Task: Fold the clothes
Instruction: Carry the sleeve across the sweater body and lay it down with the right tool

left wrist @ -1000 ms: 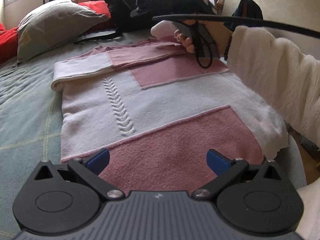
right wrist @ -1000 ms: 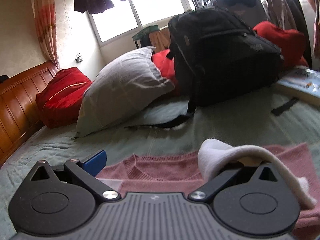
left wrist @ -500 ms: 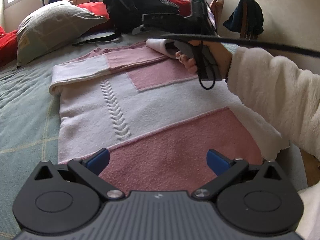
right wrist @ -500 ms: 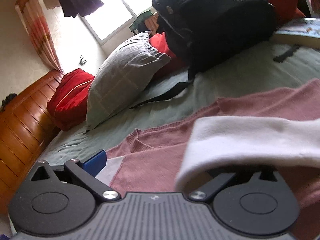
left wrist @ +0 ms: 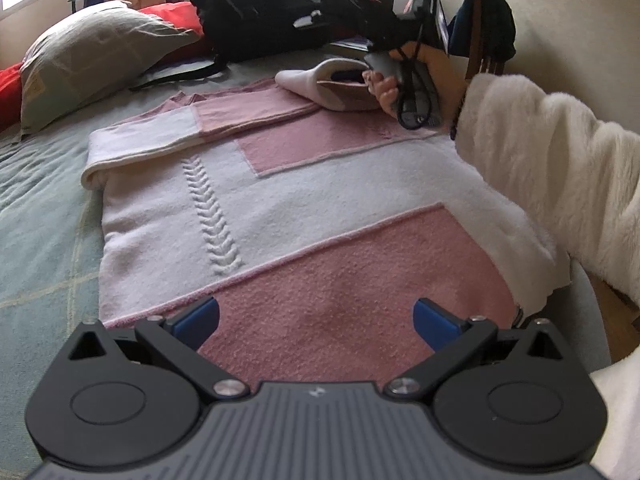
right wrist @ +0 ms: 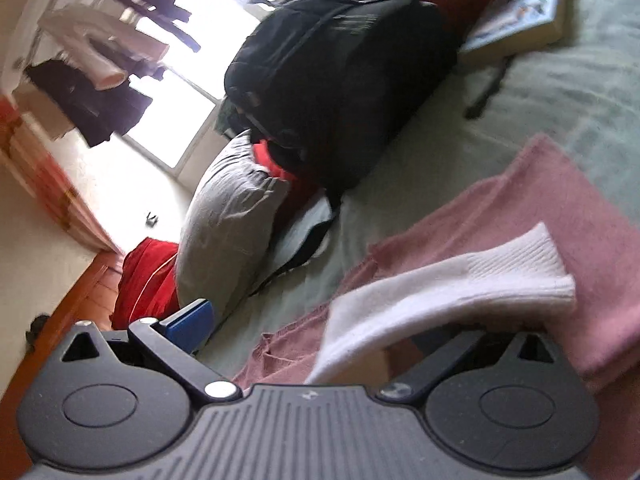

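Right gripper (left wrist: 360, 76): carried rightward and rolled over, view now tilted; white cuff (right wrist: 460, 284) drawn further across the sweater (left wrist: 320, 208), draped over one finger.

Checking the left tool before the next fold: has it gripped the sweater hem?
No, the left tool is open above the sweater's pink hem panel, its blue pads spread wide.

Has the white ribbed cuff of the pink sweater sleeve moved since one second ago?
Yes. The white ribbed cuff moved rightward across the pink and white sweater, away from the grey pillow.
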The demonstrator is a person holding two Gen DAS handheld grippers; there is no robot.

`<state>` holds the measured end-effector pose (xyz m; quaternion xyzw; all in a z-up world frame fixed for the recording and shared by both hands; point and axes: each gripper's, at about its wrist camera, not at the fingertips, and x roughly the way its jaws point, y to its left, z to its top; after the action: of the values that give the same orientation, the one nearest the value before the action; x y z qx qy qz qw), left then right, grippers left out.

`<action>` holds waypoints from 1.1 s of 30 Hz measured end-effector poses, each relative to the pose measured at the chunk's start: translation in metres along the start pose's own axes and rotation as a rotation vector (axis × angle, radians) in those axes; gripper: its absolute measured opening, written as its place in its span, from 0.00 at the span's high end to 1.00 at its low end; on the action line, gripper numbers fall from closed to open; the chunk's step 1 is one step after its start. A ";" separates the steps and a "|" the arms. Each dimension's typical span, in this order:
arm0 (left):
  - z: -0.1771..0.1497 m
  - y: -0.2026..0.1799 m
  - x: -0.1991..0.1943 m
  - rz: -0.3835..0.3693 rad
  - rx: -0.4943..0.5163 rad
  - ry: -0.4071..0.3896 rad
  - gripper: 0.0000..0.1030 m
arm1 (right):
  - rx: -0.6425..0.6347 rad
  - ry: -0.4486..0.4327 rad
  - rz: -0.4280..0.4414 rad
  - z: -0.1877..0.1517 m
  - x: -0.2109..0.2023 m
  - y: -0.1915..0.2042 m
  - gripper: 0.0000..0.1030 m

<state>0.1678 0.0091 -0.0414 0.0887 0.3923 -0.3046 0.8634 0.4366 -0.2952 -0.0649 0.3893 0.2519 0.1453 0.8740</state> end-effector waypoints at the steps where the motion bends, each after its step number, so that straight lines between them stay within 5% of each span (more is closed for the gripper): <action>1: 0.000 0.000 0.000 0.000 -0.001 -0.001 0.01 | -0.022 0.005 0.016 0.000 0.002 0.006 0.00; 14: -0.004 0.006 -0.002 0.005 -0.024 -0.007 0.01 | -0.239 0.230 0.157 -0.036 0.051 0.086 0.00; 30: -0.009 0.003 -0.005 0.005 -0.037 -0.013 0.01 | -0.353 0.439 0.053 -0.072 0.075 0.100 0.00; 33: -0.010 0.005 -0.004 0.007 -0.044 -0.011 0.01 | -0.329 0.420 0.063 -0.070 0.069 0.095 0.00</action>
<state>0.1627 0.0192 -0.0454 0.0696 0.3938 -0.2932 0.8684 0.4496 -0.1598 -0.0556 0.2110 0.3884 0.2891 0.8491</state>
